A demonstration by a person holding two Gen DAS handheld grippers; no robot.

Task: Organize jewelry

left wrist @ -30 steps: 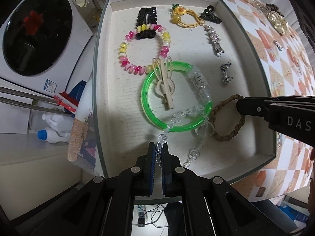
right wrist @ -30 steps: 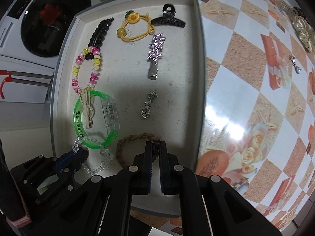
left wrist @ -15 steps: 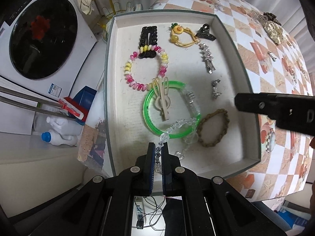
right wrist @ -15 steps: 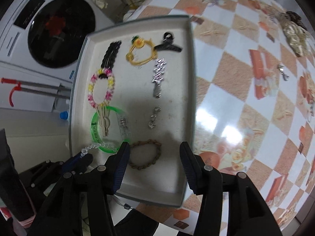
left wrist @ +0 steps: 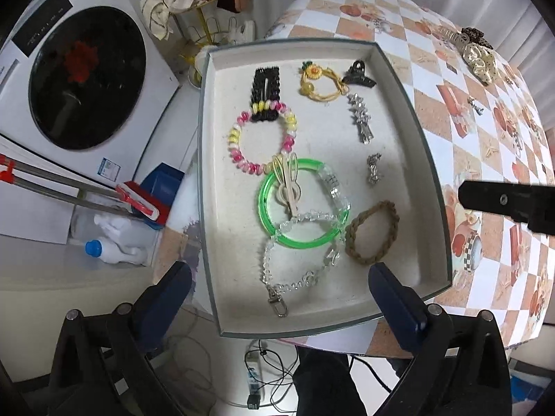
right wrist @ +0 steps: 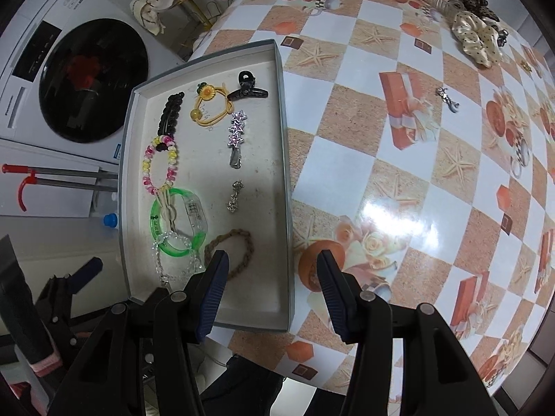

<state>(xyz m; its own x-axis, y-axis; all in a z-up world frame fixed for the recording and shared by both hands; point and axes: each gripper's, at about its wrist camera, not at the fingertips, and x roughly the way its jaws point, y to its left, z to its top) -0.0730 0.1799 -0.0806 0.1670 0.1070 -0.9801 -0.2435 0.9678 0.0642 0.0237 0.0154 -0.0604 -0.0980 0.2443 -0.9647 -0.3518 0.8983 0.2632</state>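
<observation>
We are looking down past both grippers at the checkered table (right wrist: 399, 159), stretching ahead and to the right of our right gripper (right wrist: 272, 270). The grey tray (left wrist: 425, 159) is lying under our left gripper (left wrist: 279, 286), whose jaws are opening wide with nothing pressed between them. Just ahead of its fingertips the clear bead bracelet (left wrist: 298, 246) is resting on the tray floor, overlapping the green bangle (left wrist: 301, 204). The braided brown bracelet (right wrist: 232, 249) is lying right in front of the right gripper, whose jaws are standing apart and gripping nothing.
</observation>
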